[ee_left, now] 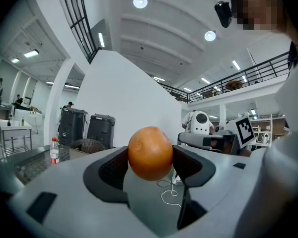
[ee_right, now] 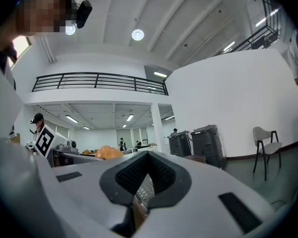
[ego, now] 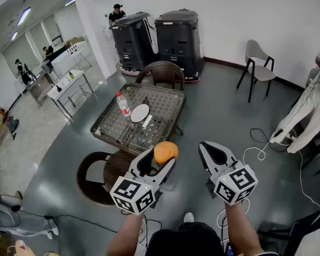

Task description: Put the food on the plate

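An orange, round piece of food (ego: 165, 152) sits clamped between the jaws of my left gripper (ego: 161, 159), held up in the air near the front edge of the glass table (ego: 165, 119). The same orange food (ee_left: 150, 153) fills the middle of the left gripper view, pinched on both sides by the dark pads. A white plate (ego: 140, 112) lies on the table top, well beyond the food. My right gripper (ego: 210, 154) hovers to the right of the left one, shut and empty; its pads (ee_right: 161, 175) meet at the tips.
A plastic bottle with a red cap (ego: 122, 103) stands on the table left of the plate. Wicker chairs (ego: 161, 73) sit at the far and near sides of the table. Two dark machines (ego: 178, 39) stand by the back wall. White cables (ego: 256, 153) lie on the floor at right.
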Demonstrator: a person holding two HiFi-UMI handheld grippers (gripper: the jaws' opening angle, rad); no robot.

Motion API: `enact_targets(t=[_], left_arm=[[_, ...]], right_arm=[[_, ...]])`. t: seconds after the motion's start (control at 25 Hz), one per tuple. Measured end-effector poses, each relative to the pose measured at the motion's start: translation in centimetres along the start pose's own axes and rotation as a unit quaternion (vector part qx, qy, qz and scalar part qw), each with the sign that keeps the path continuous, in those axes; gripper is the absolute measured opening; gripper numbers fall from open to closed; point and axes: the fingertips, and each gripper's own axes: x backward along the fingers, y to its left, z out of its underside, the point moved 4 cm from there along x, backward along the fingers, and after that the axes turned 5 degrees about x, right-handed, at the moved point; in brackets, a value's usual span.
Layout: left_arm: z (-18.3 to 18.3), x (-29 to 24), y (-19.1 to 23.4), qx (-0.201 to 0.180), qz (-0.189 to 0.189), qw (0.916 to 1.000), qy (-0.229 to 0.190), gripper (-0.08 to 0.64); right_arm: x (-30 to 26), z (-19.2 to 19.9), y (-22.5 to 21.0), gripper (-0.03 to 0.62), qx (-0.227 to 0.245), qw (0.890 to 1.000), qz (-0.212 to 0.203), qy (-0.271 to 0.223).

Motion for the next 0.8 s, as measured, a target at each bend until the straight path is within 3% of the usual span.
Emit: enact_targets(t=[0.4, 0.8], left_arm=[[-0.9, -6.6, 0.1, 0.000, 0.011, 0.9999, 0.009, 0.288], [-1.3, -14.7, 4.9, 0.005, 0.022, 0.9997, 0.004, 0.288]], right_arm=[[-1.0, -0.2, -6.4, 0.003, -0.010, 1.000, 0.012, -0.005], [-6.1, 0.9, -12.9, 0.003, 0.014, 1.000, 0.019, 0.014]])
